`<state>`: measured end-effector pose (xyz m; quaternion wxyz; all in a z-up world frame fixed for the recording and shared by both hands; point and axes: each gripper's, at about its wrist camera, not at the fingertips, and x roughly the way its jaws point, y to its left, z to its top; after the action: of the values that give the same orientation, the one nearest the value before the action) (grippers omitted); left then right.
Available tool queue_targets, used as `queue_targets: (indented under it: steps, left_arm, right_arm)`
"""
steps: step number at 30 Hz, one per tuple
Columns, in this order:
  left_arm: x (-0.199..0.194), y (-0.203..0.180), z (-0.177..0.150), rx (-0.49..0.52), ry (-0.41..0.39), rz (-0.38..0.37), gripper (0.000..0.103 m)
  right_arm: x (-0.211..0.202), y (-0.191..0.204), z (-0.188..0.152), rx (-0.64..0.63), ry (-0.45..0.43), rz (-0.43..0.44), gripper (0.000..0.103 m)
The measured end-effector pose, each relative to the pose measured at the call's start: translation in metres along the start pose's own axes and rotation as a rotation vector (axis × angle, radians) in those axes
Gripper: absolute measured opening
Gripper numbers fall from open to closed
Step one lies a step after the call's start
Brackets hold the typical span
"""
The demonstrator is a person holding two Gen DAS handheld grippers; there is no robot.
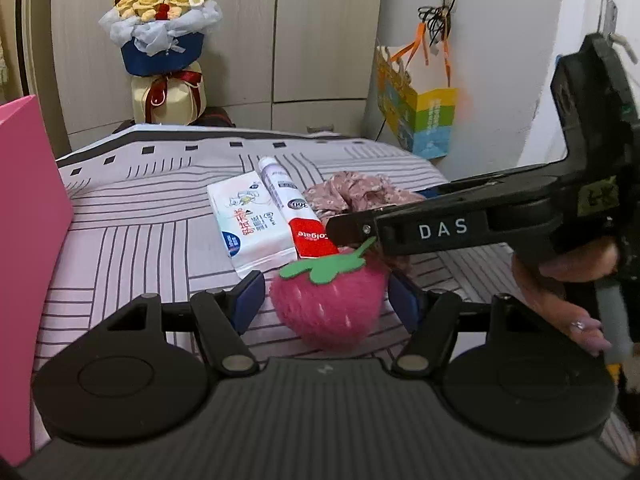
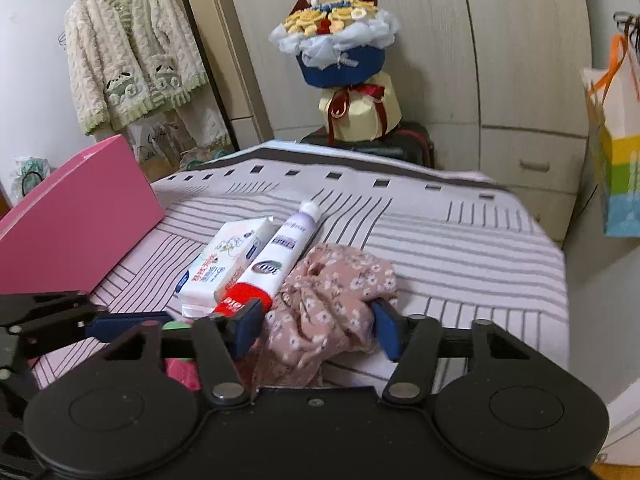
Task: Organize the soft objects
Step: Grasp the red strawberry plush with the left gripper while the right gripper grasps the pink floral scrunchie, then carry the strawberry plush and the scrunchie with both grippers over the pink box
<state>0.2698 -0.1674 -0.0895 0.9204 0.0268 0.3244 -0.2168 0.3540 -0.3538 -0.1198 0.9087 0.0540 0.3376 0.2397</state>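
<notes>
A fluffy pink strawberry plush (image 1: 332, 304) with a green felt leaf lies on the striped bed cover (image 1: 132, 248). My left gripper (image 1: 326, 302) is open around it, a blue pad on each side with small gaps. A crumpled pink floral cloth (image 2: 332, 292) lies to the right of the plush. My right gripper (image 2: 318, 330) straddles this cloth with open jaws; the right pad touches the cloth's edge and nothing looks squeezed. The right gripper's finger (image 1: 436, 228), held by a hand (image 1: 560, 292), crosses the left wrist view just behind the plush. Part of the plush (image 2: 180, 372) shows under the left gripper's finger (image 2: 120, 326).
A white tissue pack (image 1: 252, 224) and a toothpaste tube (image 1: 292, 208) lie side by side just beyond the plush and cloth. A pink box (image 2: 76, 224) stands at the bed's left. A bouquet (image 2: 344, 60), a colourful paper bag (image 1: 424, 120) and a hanging cardigan (image 2: 128, 52) surround the bed.
</notes>
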Motion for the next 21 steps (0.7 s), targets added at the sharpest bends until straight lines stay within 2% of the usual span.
queue_targets:
  steps: [2, 4, 5, 10, 12, 15, 21]
  left_arm:
    - [0.003, -0.004, -0.001, 0.015, 0.001, 0.001, 0.067]
    - [0.004, -0.007, -0.002, 0.031, 0.0, 0.004, 0.067]
    - [0.005, -0.01, -0.002, 0.039, -0.001, 0.01, 0.067]
    - [0.013, -0.017, -0.003, 0.069, 0.023, 0.069, 0.067]
    - [0.013, -0.018, -0.003, 0.076, 0.03, 0.063, 0.065]
    - [0.01, -0.017, -0.002, 0.075, 0.04, 0.067, 0.053]
    - [-0.008, -0.011, -0.006, 0.03, 0.053, 0.018, 0.051]
  right_arm:
    - [0.0, 0.0, -0.002, -0.006, 0.004, -0.001, 0.046]
    - [-0.002, 0.0, -0.003, 0.005, 0.004, 0.022, 0.024]
    - [-0.002, 0.001, -0.004, 0.011, 0.005, 0.035, 0.021]
    - [-0.01, 0.012, -0.011, -0.03, -0.015, -0.003, 0.018]
    - [-0.015, 0.015, -0.013, -0.04, -0.024, -0.016, 0.018]
    - [-0.022, 0.017, -0.018, -0.04, -0.039, -0.039, 0.018]
    - [-0.039, 0.024, -0.029, -0.032, -0.059, -0.091, 0.018]
